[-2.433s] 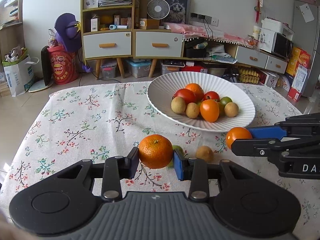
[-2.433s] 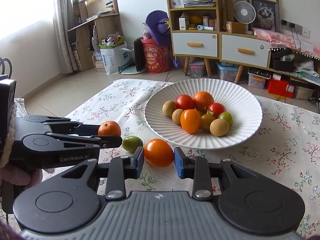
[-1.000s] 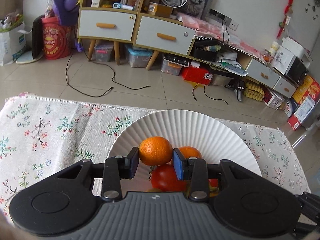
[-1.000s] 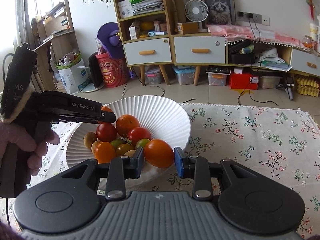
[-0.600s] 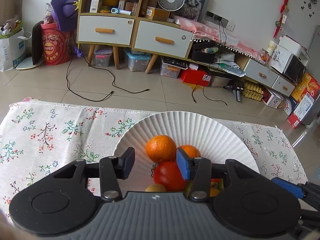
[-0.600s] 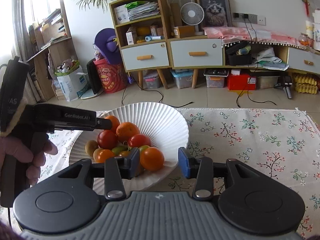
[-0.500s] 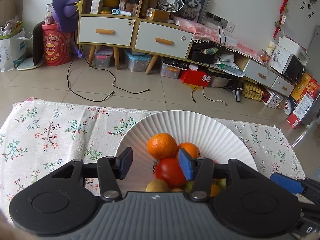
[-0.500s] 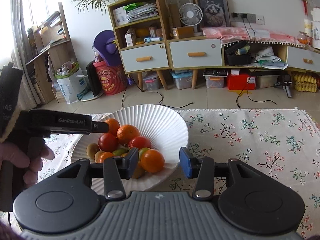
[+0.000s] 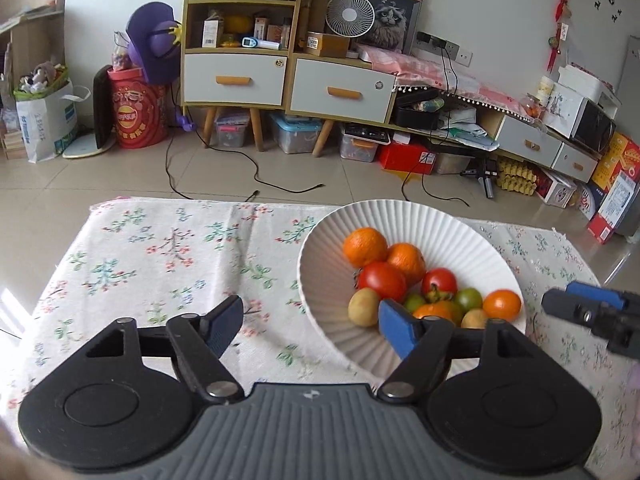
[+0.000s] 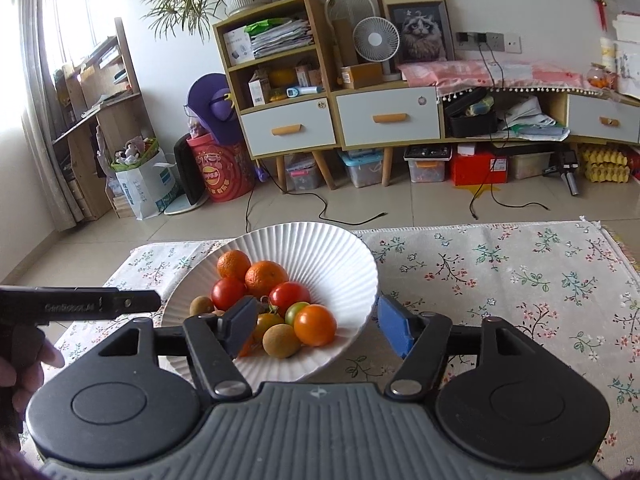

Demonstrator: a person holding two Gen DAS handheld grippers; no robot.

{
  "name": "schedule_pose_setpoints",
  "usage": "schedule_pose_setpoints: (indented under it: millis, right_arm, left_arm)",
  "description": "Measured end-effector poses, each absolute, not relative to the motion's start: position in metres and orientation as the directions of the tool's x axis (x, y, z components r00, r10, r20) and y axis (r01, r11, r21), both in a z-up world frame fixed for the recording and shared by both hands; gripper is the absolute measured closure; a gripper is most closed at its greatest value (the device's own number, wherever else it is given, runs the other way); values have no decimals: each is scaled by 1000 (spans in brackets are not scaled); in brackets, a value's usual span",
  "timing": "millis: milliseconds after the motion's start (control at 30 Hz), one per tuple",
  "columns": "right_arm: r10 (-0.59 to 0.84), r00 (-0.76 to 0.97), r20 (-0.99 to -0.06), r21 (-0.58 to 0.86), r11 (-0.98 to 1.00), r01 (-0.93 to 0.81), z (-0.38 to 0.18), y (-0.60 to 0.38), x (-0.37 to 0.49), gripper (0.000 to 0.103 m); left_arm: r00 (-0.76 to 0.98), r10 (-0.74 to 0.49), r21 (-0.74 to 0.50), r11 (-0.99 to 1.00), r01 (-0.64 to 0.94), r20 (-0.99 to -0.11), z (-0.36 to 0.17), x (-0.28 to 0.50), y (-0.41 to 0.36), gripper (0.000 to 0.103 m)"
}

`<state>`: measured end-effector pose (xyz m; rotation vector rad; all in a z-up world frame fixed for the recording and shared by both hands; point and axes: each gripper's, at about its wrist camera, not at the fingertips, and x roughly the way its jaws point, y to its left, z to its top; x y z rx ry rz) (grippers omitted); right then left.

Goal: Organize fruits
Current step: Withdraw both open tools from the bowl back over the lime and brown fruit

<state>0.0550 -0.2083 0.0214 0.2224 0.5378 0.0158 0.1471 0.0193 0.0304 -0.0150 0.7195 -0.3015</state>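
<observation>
A white ribbed bowl (image 9: pixel 448 224) (image 10: pixel 344 252) on the floral cloth holds oranges, red tomatoes, green fruits and brown longans. The mandarin (image 9: pixel 365 246) (image 10: pixel 233 264) lies at the pile's far side. The orange tomato (image 10: pixel 315 325) (image 9: pixel 502 305) rests at the near edge of the pile. My left gripper (image 9: pixel 310 326) hovers at the bowl's left rim, its jaws opening with nothing held between them. My right gripper (image 10: pixel 318 330) is also opening; the orange tomato sits free between its fingers, untouched.
The floral tablecloth (image 9: pixel 168 256) covers the table to the left and right (image 10: pixel 520 272) of the bowl. A hand (image 10: pixel 24 364) holds the left gripper's handle. Beyond the table's far edge lie tiled floor, cables and a drawer cabinet (image 9: pixel 280 80).
Both grippers let go of their fruit into the bowl and spread their jaws wide. The left gripper drew back and to the left, away from the bowl's middle.
</observation>
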Motion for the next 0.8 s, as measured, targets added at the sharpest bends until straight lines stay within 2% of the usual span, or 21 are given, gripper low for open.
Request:
schedule_pose_setpoints:
  millis: [333, 800]
  right_arm:
    - [79, 852, -517, 198, 980, 28, 23, -190, 40, 18]
    - [144, 828, -542, 148, 986, -75, 14, -158, 18, 8]
  left_arm:
    - [719, -267, -112, 960, 257, -642, 29, 111, 39, 0]
    - [718, -266, -99, 959, 266, -643, 16, 87, 57, 0]
